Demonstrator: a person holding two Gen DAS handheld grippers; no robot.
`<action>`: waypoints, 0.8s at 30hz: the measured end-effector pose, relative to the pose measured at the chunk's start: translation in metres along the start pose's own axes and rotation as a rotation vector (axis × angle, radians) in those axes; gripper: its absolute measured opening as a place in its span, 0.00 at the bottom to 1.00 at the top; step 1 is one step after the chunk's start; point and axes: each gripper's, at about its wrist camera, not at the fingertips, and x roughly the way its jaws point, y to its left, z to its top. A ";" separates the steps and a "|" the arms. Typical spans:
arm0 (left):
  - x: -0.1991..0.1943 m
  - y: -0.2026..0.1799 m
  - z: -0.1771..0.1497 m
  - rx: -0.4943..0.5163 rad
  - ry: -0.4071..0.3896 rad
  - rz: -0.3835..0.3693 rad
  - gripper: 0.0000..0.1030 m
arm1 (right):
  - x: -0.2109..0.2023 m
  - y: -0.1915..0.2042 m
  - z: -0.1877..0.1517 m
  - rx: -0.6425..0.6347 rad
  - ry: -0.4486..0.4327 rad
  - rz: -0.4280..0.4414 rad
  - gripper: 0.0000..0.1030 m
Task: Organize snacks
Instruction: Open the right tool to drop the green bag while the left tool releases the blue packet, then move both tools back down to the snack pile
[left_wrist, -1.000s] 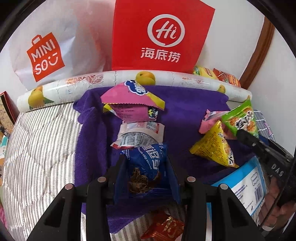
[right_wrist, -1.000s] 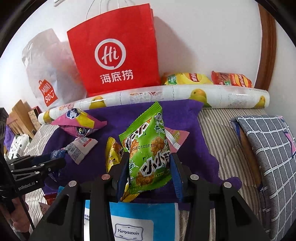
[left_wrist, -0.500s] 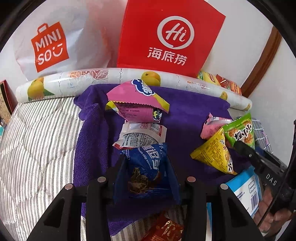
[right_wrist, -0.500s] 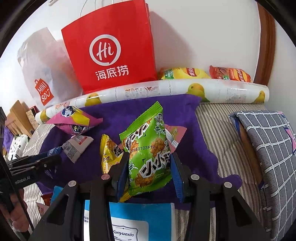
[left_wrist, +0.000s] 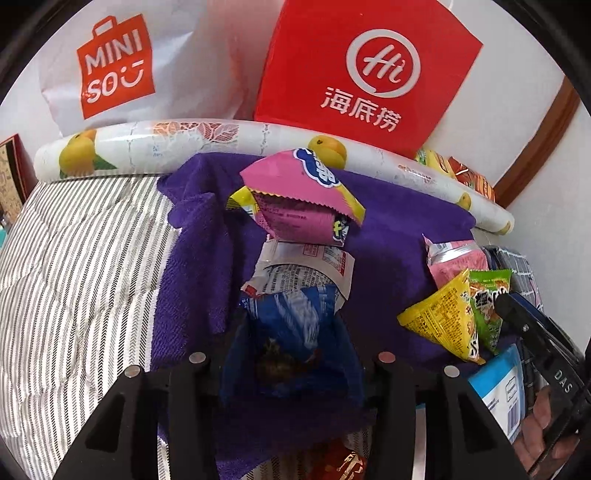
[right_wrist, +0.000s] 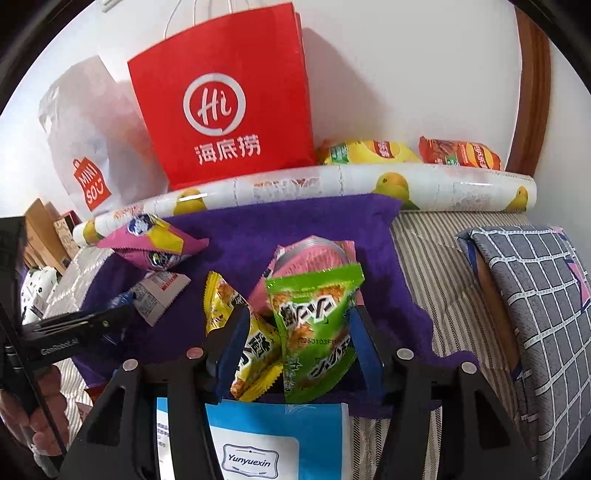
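Note:
In the left wrist view a blue snack packet (left_wrist: 291, 325) lies on the purple towel (left_wrist: 399, 229) between the fingers of my left gripper (left_wrist: 291, 332). Its jaws are opening and the pads no longer seem to press the packet. In the right wrist view my right gripper (right_wrist: 295, 325) is opening too. A green snack packet (right_wrist: 314, 325) leans loose between its fingers, beside a yellow packet (right_wrist: 251, 347). A large pink packet (left_wrist: 299, 199) and a white packet (left_wrist: 306, 266) lie further back on the towel.
A red paper bag (left_wrist: 365, 74) and a white shopping bag (left_wrist: 114, 66) stand against the wall behind a fruit-printed roll (left_wrist: 166, 140). A blue and white mailer (right_wrist: 277, 435) lies under the right gripper. A checked cushion (right_wrist: 535, 295) sits to the right on the striped bedding.
Both grippers' jaws have widened. The green packet has tipped and slid lower, with the yellow packet now between the fingers too. The blue packet has sagged onto the towel.

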 end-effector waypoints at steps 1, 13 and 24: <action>-0.002 0.001 0.000 -0.005 -0.003 -0.014 0.51 | -0.002 0.000 0.001 0.002 -0.009 0.008 0.54; -0.019 0.001 0.001 0.006 -0.066 -0.017 0.60 | -0.021 0.014 -0.001 -0.021 -0.098 0.125 0.55; -0.030 0.009 0.004 -0.020 -0.103 0.000 0.60 | -0.069 0.047 -0.037 -0.112 -0.102 0.143 0.46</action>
